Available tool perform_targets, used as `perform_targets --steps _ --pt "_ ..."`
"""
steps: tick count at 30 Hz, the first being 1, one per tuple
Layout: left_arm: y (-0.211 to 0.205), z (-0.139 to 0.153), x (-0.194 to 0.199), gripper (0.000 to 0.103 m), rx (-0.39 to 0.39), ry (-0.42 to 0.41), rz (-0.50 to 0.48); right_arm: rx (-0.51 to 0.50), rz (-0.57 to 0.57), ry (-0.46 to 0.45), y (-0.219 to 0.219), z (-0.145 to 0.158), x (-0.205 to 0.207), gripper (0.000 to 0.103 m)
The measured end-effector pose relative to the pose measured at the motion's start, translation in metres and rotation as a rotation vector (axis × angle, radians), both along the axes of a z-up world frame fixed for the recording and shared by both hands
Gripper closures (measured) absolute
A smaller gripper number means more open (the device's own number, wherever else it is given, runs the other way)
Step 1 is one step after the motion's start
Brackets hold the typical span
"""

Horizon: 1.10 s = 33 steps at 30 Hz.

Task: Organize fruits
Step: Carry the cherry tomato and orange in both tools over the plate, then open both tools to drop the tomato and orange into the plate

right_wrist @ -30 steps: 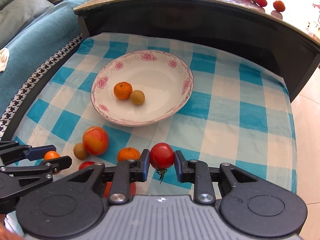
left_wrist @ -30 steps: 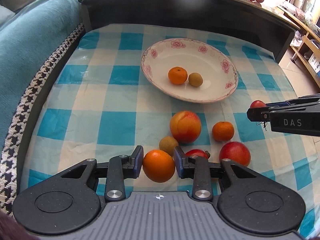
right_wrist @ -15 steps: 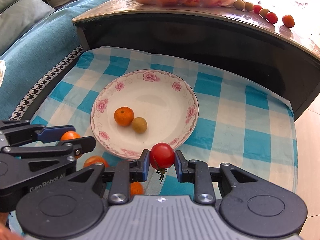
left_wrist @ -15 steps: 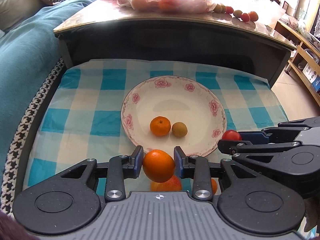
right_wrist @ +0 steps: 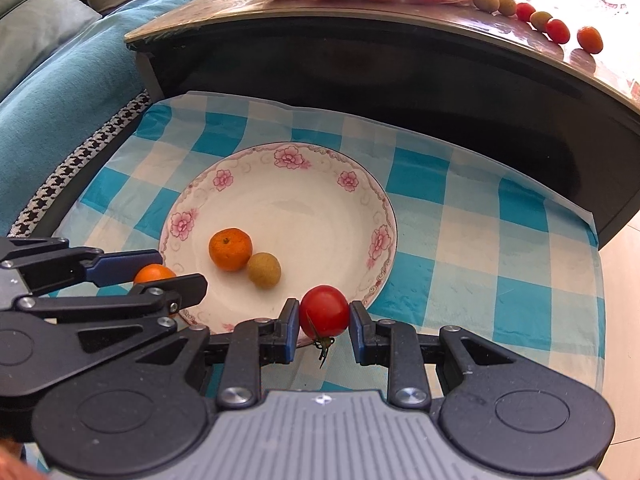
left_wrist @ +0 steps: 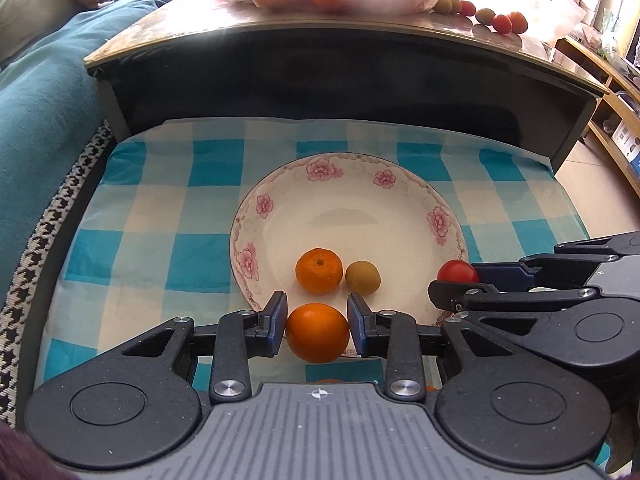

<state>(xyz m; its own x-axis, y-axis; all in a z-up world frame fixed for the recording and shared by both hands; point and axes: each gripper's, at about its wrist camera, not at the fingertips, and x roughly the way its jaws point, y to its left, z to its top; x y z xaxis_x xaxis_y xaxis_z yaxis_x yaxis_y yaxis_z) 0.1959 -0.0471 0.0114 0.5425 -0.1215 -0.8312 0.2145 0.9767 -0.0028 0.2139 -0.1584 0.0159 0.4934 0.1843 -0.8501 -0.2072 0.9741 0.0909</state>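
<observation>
Left gripper (left_wrist: 318, 330): matte black linkage arms, two round black discs, blue pads (left_wrist: 278, 322) on the finger ends.
Right gripper (right_wrist: 324, 330): same black build, blue pads (right_wrist: 290, 330).
Body plate: grey, ribbed, small cross mark at its front edge.
Fasteners: silver screw heads and pivot pins on the arms.

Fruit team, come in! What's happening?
Left hand-held gripper holds orange. Right hand-held gripper holds tomato. Both over plate edge. Nothing blocking.
</observation>
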Motion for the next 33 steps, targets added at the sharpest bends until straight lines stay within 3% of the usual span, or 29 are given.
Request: perform_targets --steps 22,33 --pt "0.002 -0.003 0.009 0.066 -0.017 0.002 0.021 0.045 -0.004 0.0 -0.001 -0.006 0.013 0.074" --pt "0.006 0.002 0.01 0.06 -0.03 -0.013 0.038 0.076 -0.014 -0.016 -0.004 -0.002 0.012 0.074"
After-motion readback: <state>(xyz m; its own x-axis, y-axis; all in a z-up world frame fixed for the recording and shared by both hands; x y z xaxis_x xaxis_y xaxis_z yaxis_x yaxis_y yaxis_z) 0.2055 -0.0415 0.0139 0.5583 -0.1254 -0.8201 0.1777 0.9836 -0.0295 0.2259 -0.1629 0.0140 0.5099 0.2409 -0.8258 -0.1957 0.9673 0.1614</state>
